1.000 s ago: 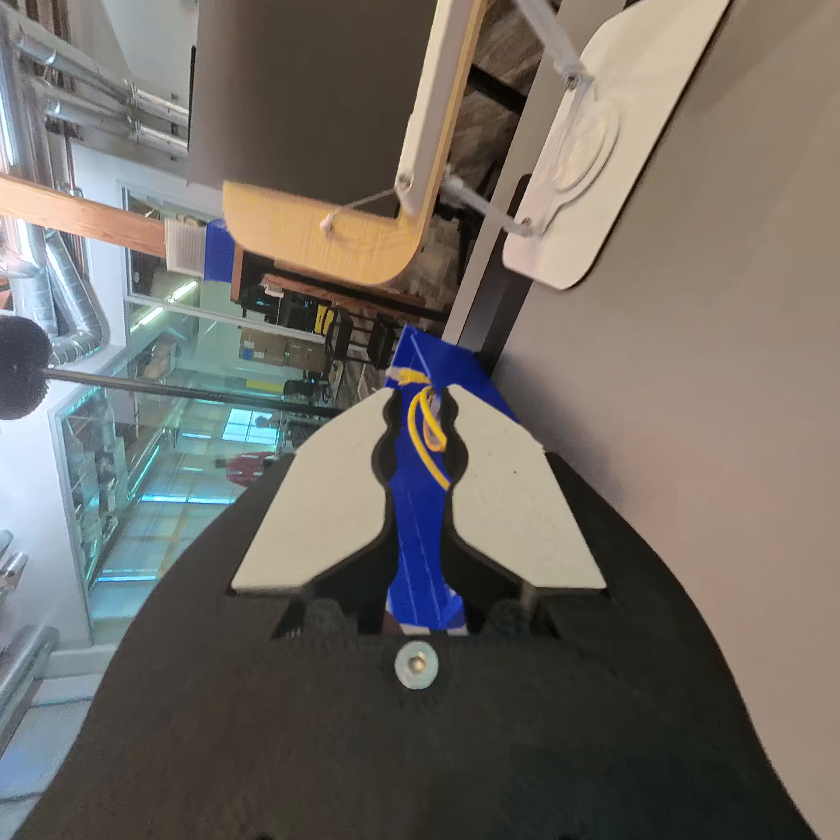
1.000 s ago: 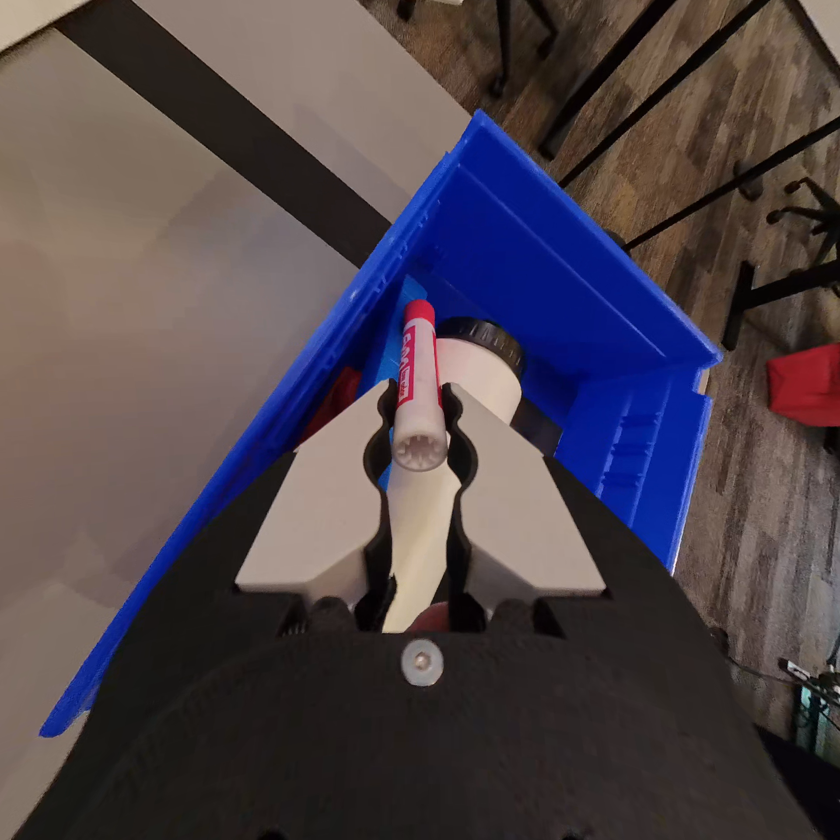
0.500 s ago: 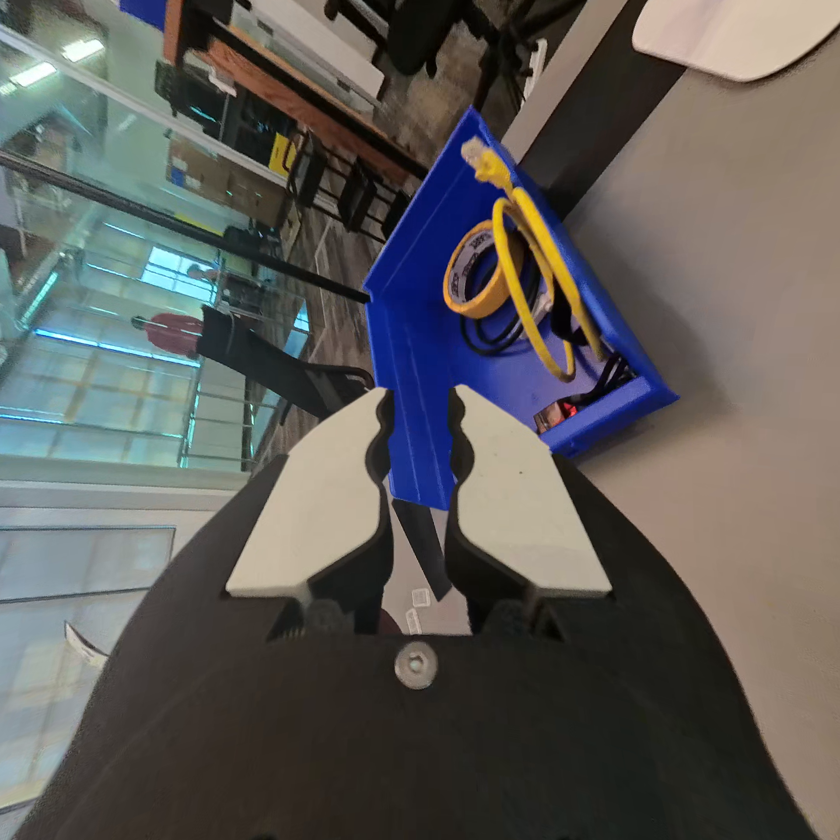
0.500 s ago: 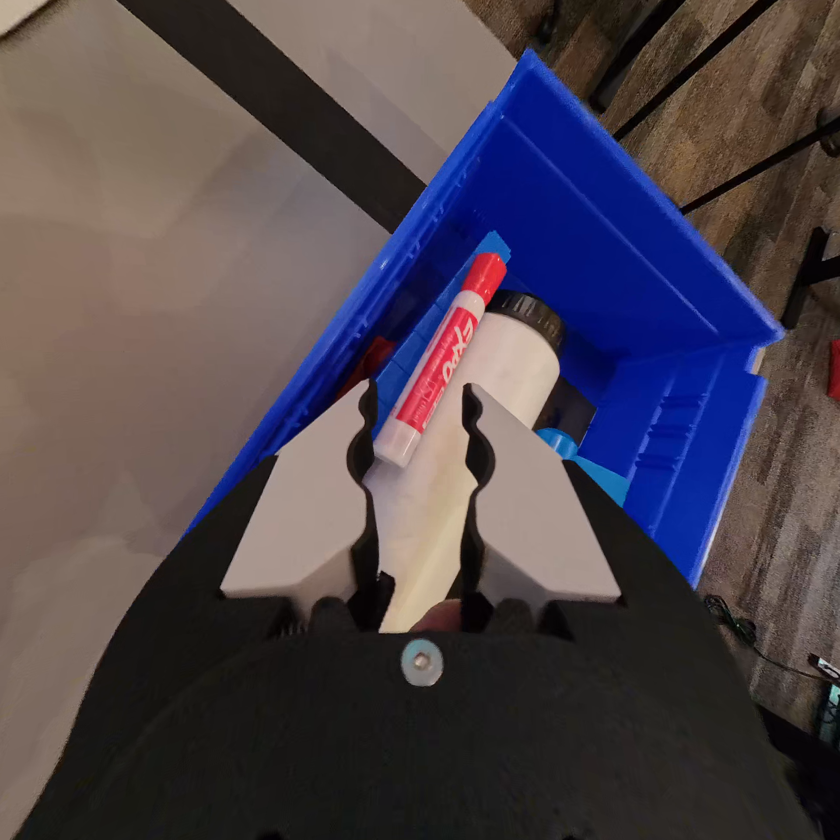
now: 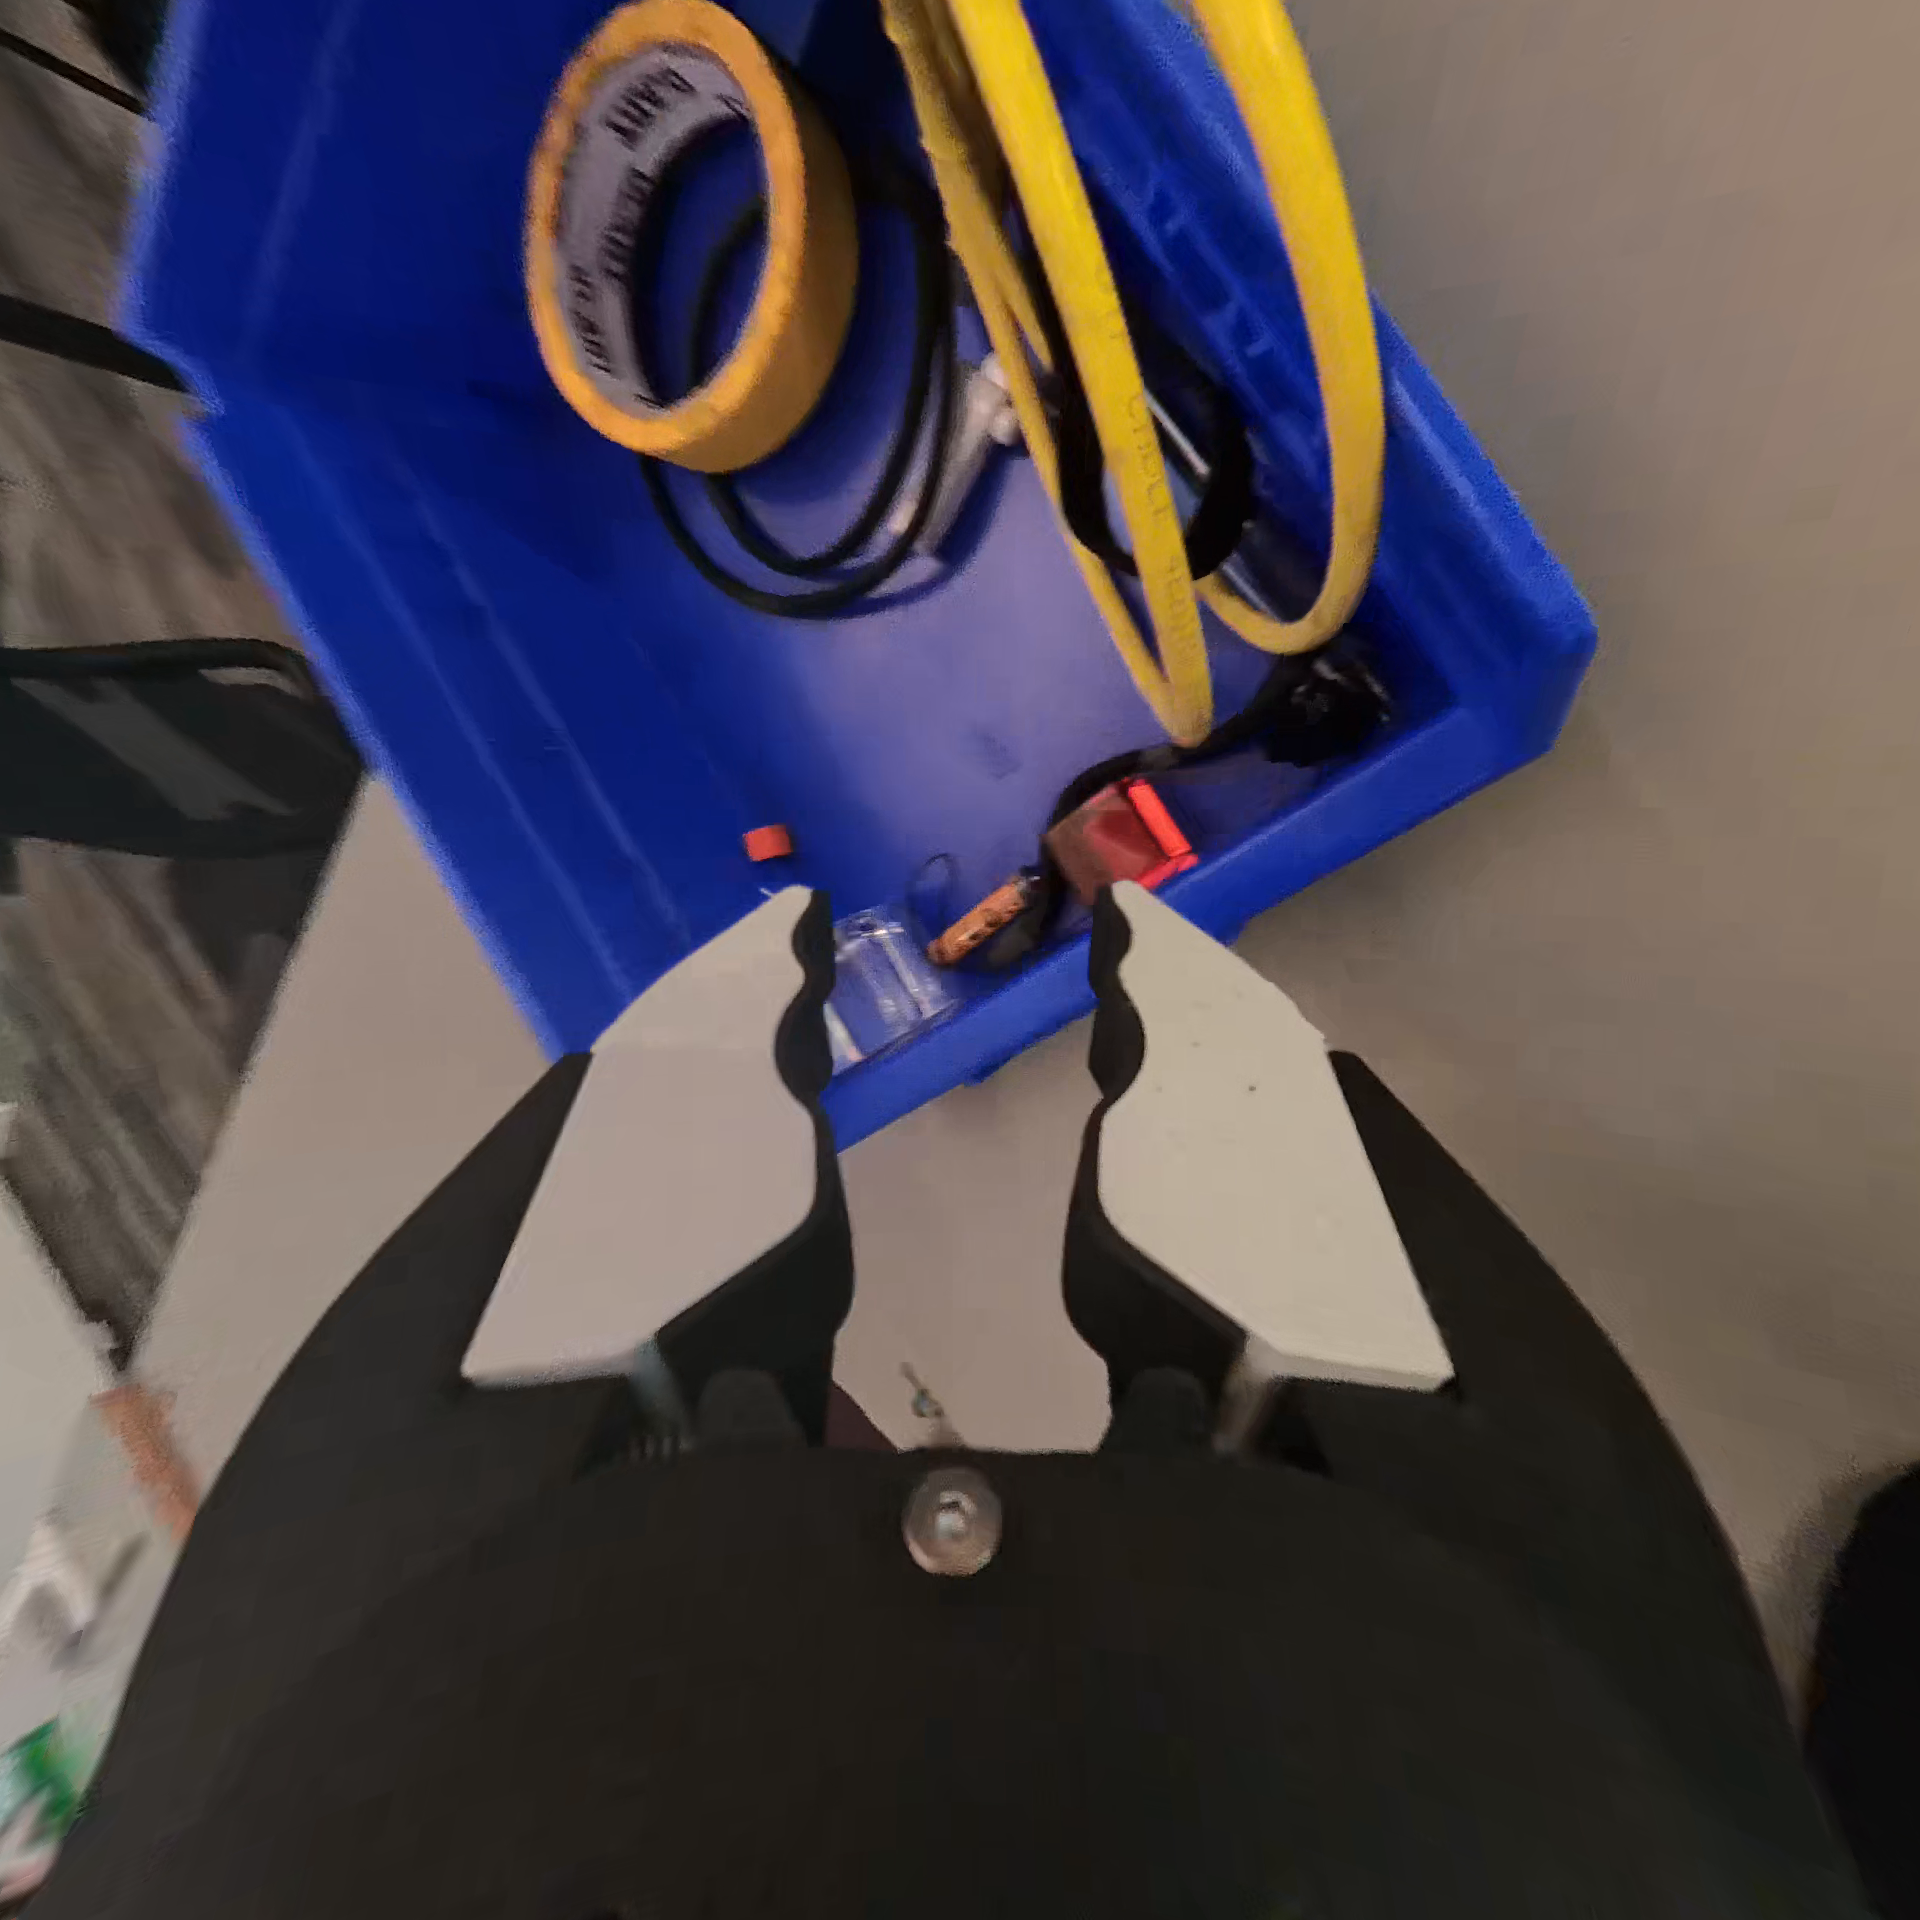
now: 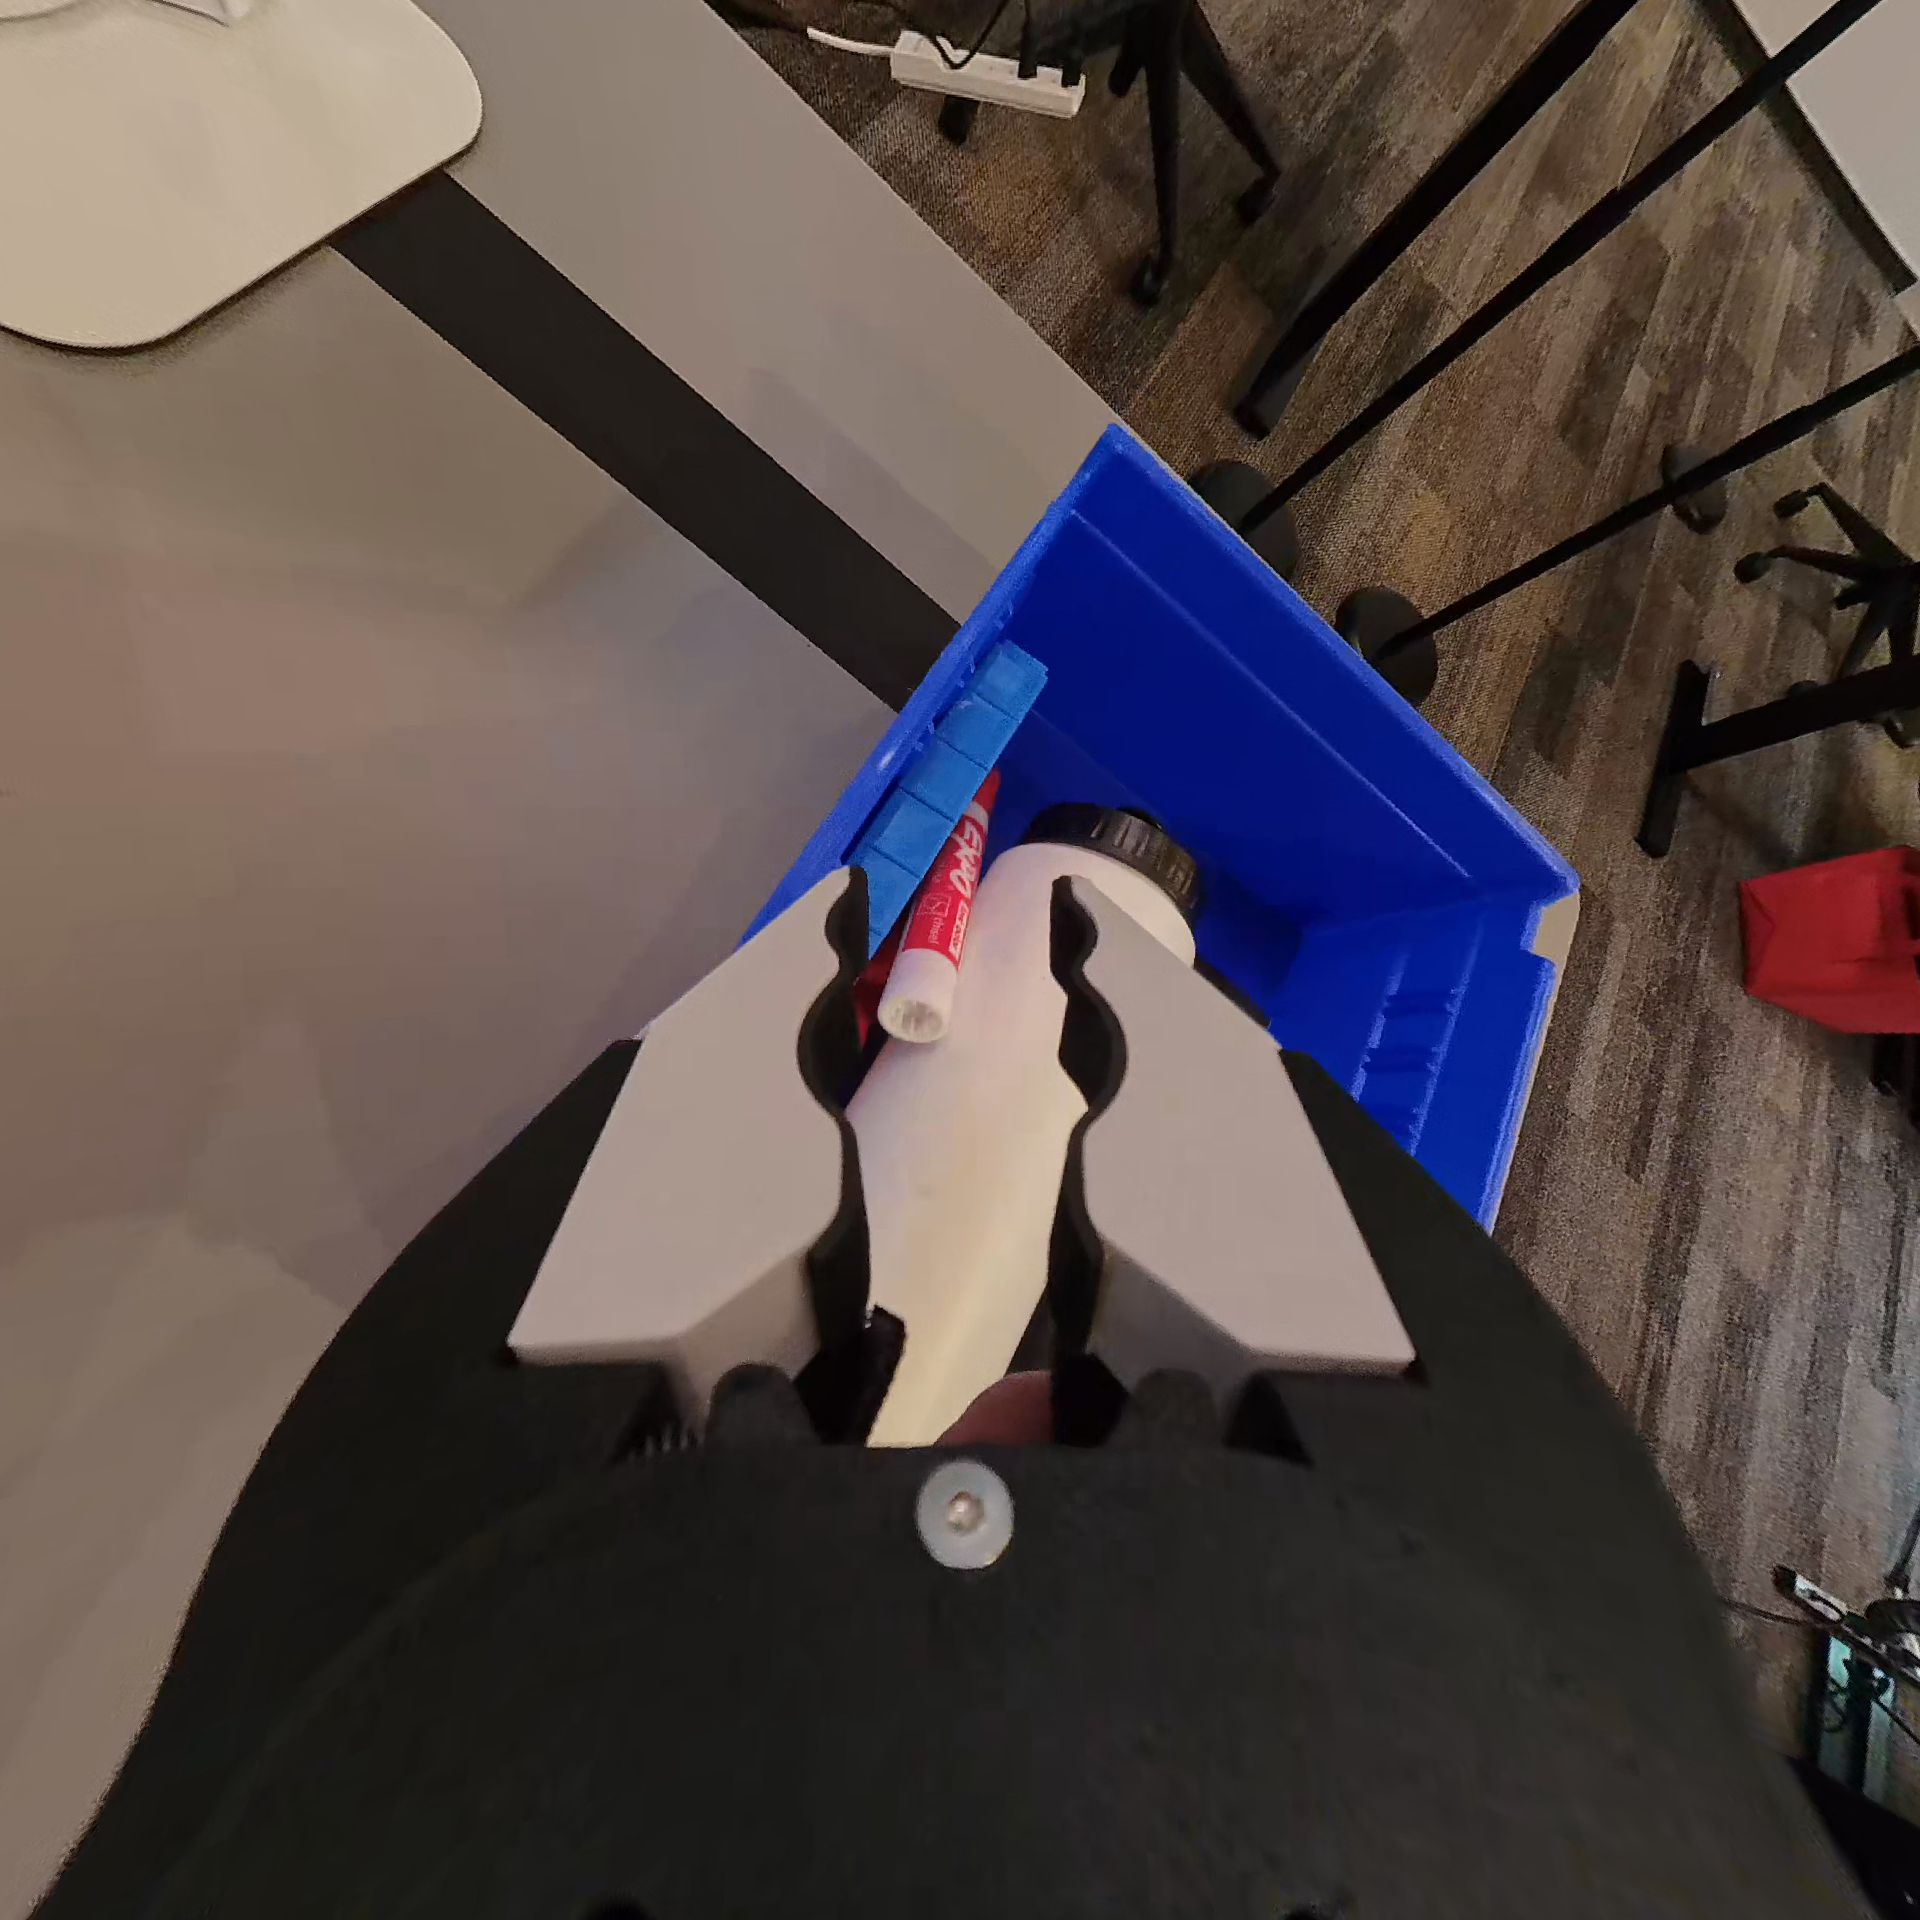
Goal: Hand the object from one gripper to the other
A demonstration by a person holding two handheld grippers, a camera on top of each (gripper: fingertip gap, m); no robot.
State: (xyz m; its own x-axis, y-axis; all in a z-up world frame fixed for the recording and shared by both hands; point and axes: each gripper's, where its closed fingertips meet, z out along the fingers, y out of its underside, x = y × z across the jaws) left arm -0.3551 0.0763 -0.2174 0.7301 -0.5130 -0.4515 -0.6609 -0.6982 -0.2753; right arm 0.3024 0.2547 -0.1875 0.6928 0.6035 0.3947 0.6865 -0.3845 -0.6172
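Observation:
A red-and-white marker (image 6: 940, 914) lies loose in a blue bin (image 6: 1247, 675), resting against a white bottle (image 6: 977, 1091) with a black cap and a row of light-blue blocks (image 6: 956, 748). My right gripper (image 6: 956, 883) is open and empty just above the marker, not touching it. My left gripper (image 5: 958, 904) is open and empty over the near end of a second blue bin (image 5: 416, 520). That bin holds a yellow tape roll (image 5: 686, 436), a yellow cable (image 5: 1122, 416), a black cable (image 5: 727, 561), a red part (image 5: 1122, 842) and a small clear piece (image 5: 883, 977).
Both bins stand on a grey table near its edge. A white board (image 6: 156, 156) lies at the table's far left, past a dark gap (image 6: 623, 416). Chair and stand legs, a power strip (image 6: 987, 73) and a red bag (image 6: 1839, 935) are on the floor. My right fingertips sit around 70 centimetres from my left ones.
My right gripper opened and let the marker go; it now lies in the bin and the gripper has drawn back. My left gripper swung down over its bin and opened wider.

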